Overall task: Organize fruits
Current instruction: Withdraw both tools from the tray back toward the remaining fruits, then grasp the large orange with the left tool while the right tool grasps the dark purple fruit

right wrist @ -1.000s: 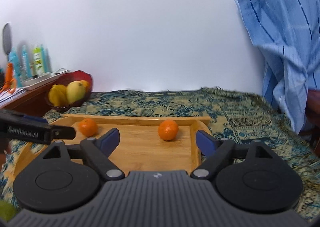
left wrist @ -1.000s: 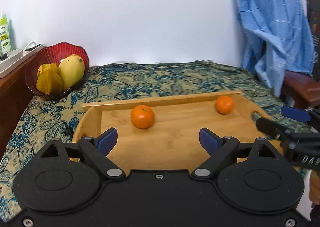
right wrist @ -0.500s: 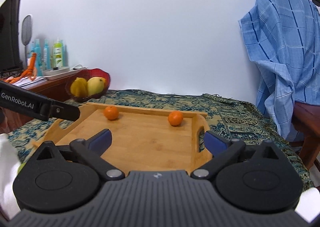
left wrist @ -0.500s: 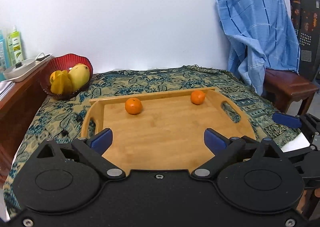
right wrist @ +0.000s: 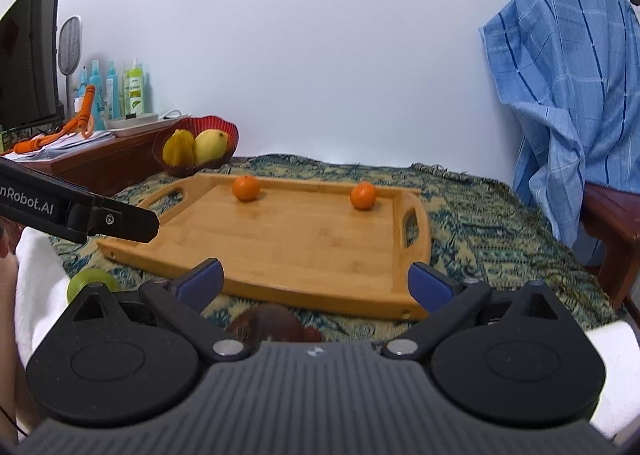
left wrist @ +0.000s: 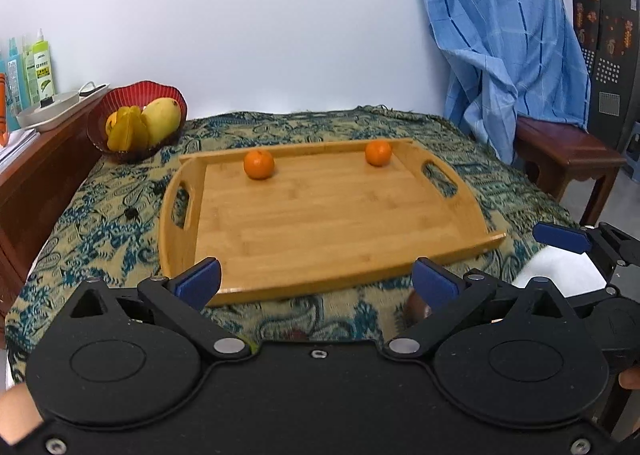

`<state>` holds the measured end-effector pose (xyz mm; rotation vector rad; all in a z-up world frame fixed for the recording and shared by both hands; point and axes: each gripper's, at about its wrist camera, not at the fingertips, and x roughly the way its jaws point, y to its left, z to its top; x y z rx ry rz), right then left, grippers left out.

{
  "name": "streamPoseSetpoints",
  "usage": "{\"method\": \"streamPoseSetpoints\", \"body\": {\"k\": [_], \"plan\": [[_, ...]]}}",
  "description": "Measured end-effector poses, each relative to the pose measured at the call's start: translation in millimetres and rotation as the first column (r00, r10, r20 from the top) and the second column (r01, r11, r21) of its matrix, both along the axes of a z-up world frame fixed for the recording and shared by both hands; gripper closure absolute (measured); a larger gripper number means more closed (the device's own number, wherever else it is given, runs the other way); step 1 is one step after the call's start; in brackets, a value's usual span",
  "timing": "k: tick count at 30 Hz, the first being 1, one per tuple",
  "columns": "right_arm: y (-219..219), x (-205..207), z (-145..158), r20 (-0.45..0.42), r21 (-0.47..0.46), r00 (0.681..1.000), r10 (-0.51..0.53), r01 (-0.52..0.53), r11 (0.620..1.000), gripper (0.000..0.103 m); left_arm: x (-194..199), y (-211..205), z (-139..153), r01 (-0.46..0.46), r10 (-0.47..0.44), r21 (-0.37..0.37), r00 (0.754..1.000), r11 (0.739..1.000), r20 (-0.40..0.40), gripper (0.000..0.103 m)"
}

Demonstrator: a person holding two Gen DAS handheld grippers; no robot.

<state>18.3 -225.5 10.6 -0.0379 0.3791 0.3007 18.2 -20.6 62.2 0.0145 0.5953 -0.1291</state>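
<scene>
2 oranges, left orange point(left wrist: 259, 164) and right orange point(left wrist: 377, 153), along the far edge of the wooden tray point(left wrist: 320, 223). Left gripper point(left wrist: 316, 281) and right gripper point(right wrist: 314, 281) spread wide, empty, off the near edge, likely lining up on a green fruit point(right wrist: 91, 282) there.

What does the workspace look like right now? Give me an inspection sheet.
Surface: paisley cloth covers the table.
Job's things: wooden tray holds two oranges near its far rim; red bowl with yellow fruit beyond the tray; green fruit and a dark red fruit on the cloth in front of the tray.
Clutter: bottles on the side cabinet.
Grippers: left gripper and right gripper both open, empty.
Cables: nothing seen.
Surroundings: blue cloth draped at right.
</scene>
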Motion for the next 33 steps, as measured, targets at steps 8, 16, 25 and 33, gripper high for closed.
{"method": "streamPoseSetpoints", "body": {"k": [8,16,25,33], "plan": [[-4.2,-4.8,-13.1,-0.042,-0.017,0.999,-0.01,0.01,1.0,0.0,-5.5,-0.8,-11.7,0.0,0.0,-0.006,0.999,1.0,-0.037,0.001],[-10.1,-2.8,-22.1,-0.075,0.007,0.997,-0.03,0.03,1.0,0.0,-13.1,-6.4,-23.5,0.012,-0.013,-0.011,0.998,1.0,-0.057,0.0],[-6.3,-3.1,-30.2,-0.087,0.023,0.996,-0.019,0.021,0.999,0.0,-34.3,-14.0,-33.9,0.072,-0.071,0.005,0.993,0.997,-0.092,0.007],[-7.5,1.2,-34.3,-0.136,0.068,0.991,0.021,-0.012,0.998,0.0,-47.1,-18.0,-43.5,0.099,-0.103,-0.027,0.982,0.995,-0.158,0.034]]}}
